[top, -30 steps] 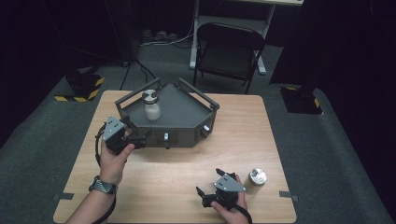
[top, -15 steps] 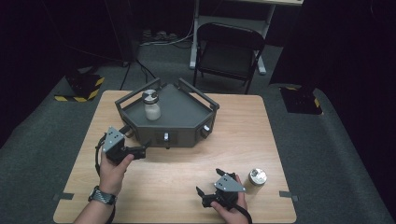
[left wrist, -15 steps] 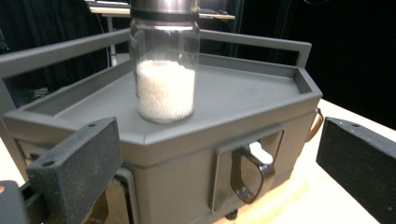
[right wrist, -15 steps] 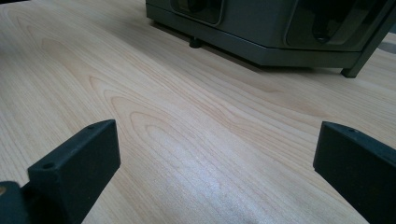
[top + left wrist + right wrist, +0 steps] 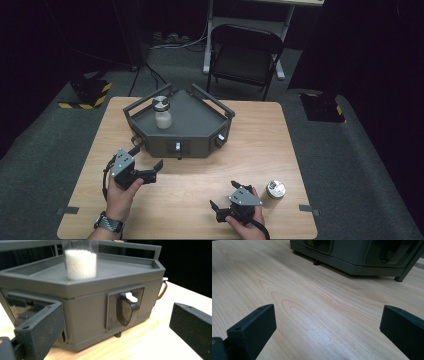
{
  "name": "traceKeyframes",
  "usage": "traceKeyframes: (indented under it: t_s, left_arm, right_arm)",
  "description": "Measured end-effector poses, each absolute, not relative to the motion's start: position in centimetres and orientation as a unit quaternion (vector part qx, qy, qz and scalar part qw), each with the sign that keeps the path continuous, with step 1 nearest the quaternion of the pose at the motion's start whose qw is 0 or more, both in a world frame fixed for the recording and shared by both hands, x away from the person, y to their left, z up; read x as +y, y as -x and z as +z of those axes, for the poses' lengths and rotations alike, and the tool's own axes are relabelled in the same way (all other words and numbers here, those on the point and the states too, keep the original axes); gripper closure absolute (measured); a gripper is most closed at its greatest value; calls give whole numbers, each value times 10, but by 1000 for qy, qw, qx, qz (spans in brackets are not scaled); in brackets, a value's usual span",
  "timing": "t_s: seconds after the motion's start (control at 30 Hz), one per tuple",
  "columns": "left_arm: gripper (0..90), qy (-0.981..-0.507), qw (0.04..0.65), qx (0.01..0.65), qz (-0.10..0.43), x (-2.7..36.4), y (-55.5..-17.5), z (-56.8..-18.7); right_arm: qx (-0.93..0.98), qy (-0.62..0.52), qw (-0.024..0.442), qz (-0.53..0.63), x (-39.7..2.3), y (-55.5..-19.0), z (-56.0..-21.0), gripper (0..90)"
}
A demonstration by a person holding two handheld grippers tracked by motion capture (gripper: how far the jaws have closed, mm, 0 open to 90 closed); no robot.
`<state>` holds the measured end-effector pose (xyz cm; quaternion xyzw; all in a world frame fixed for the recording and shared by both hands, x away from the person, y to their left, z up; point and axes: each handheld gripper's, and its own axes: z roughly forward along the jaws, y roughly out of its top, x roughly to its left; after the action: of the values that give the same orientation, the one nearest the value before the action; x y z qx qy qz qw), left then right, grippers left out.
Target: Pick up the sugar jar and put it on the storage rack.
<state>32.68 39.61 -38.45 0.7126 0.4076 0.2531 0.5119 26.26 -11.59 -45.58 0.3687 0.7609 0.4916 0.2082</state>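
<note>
Left gripper (image 5: 150, 171) sits wide open just in front of the dark grey angular metal box (image 5: 195, 131); right gripper (image 5: 223, 196) also wide open, empty, low over the light wooden tabletop (image 5: 290, 145).

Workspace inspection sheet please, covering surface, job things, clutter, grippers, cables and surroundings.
Surface: wooden table, bare around the items.
Job's things: grey angular tray unit with a jar of white powder standing on its top; a second metal-capped jar stands on the table beside the right hand.
Clutter: nothing seen.
Grippers: left gripper open, facing the unit's front latch, not touching; right gripper open over bare wood.
Cables: a black lead trails from each gripper.
Surroundings: folding chair, dark carpet, hazard-striped bases.
</note>
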Motion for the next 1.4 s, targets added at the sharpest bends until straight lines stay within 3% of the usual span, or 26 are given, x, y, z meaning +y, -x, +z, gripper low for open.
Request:
traceKeyframes:
  t_s: [1.4]
  left_arm:
    - [5, -771, 428, 418, 219, 400, -288, -417]
  right_arm:
    - [764, -368, 207, 487, -113, -264, -454, 5]
